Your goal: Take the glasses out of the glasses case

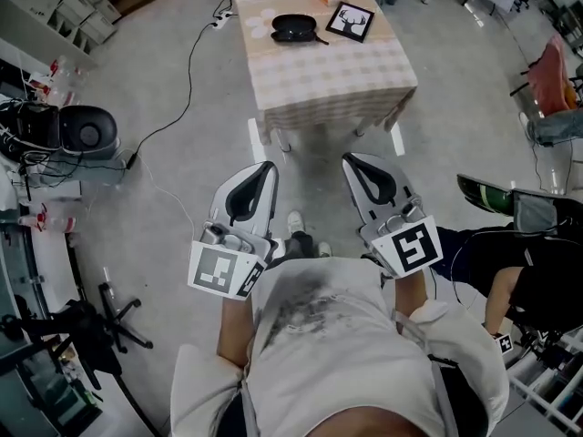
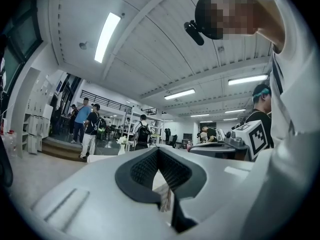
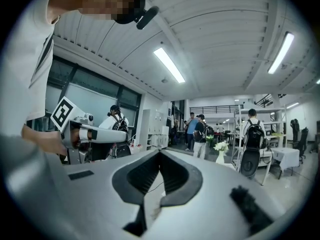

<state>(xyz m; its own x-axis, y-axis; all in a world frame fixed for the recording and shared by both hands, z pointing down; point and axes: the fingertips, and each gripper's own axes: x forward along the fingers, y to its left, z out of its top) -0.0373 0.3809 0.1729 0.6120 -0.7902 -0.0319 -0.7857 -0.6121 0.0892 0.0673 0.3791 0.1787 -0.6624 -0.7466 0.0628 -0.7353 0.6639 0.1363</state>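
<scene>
White plastic left gripper (image 1: pixel 268 167): black-padded jaws pressed together at the tips, nothing between them. White plastic right gripper (image 1: pixel 352 160): same, closed and empty. Both sit low against the person's chest, elbows bent, side by side, tips pointing forward over the floor.

The black oval glasses case (image 1: pixel 293 28) is well apart from both, on the table with a beige checked cloth (image 1: pixel 364 71), just beside a black-framed deer picture (image 1: pixel 350 21). The glasses themselves are too small to make out.

They're probably light, with a thin frame and easily scratched lenses, and the case may slide. Pin the case with one gripper and take the frame at the bridge or a temple with the other.
</scene>
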